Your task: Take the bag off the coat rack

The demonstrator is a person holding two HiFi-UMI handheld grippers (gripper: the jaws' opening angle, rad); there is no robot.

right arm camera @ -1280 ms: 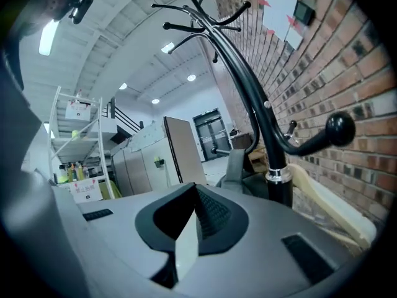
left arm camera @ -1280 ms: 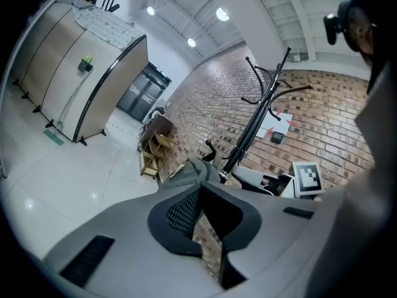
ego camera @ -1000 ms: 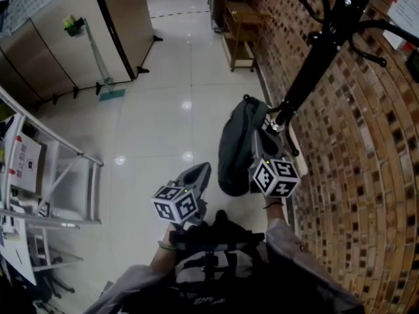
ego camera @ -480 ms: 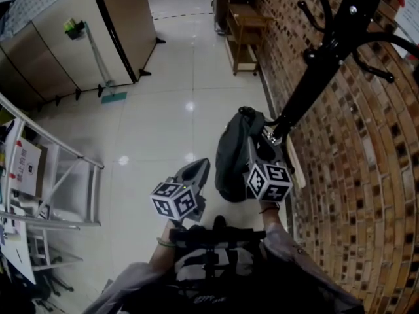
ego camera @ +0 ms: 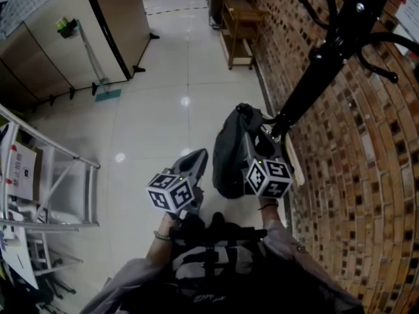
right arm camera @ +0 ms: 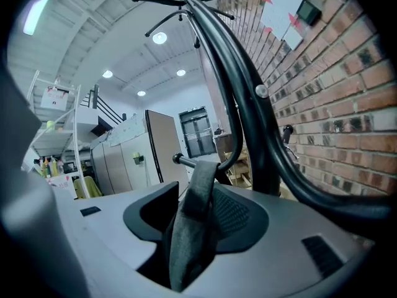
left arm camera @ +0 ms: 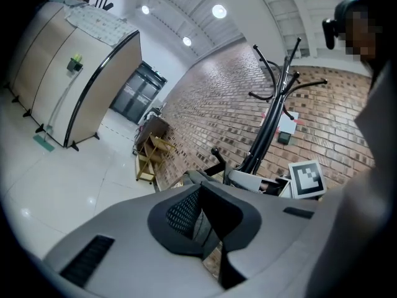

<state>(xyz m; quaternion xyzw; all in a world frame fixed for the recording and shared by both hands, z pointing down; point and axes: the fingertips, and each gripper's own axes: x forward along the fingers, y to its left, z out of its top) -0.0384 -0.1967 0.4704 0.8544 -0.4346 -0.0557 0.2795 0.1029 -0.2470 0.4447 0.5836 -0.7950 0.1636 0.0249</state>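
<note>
A dark bag (ego camera: 229,152) hangs by its strap from a low hook on the black coat rack (ego camera: 321,70), next to the brick wall. My right gripper (ego camera: 262,133) reaches up to that hook. In the right gripper view the strap (right arm camera: 201,185) is looped over the hook (right arm camera: 186,161) and runs down between the jaws of the right gripper (right arm camera: 193,219). Those jaws are opening, and the pads stand off the strap. My left gripper (ego camera: 195,164) hovers to the left of the bag, shut and empty, as the left gripper view also shows (left arm camera: 201,213).
The brick wall (ego camera: 353,175) runs close along the right. A small wooden stand (ego camera: 242,25) sits by the wall further ahead. Beige partition panels (ego camera: 65,38) with a mop (ego camera: 91,57) stand at the far left, and a metal rack (ego camera: 52,188) at the near left.
The right gripper has stayed at the hook with the strap and shifted slightly left. The left gripper has drifted a little left and down. The bag still hangs on the hook.
</note>
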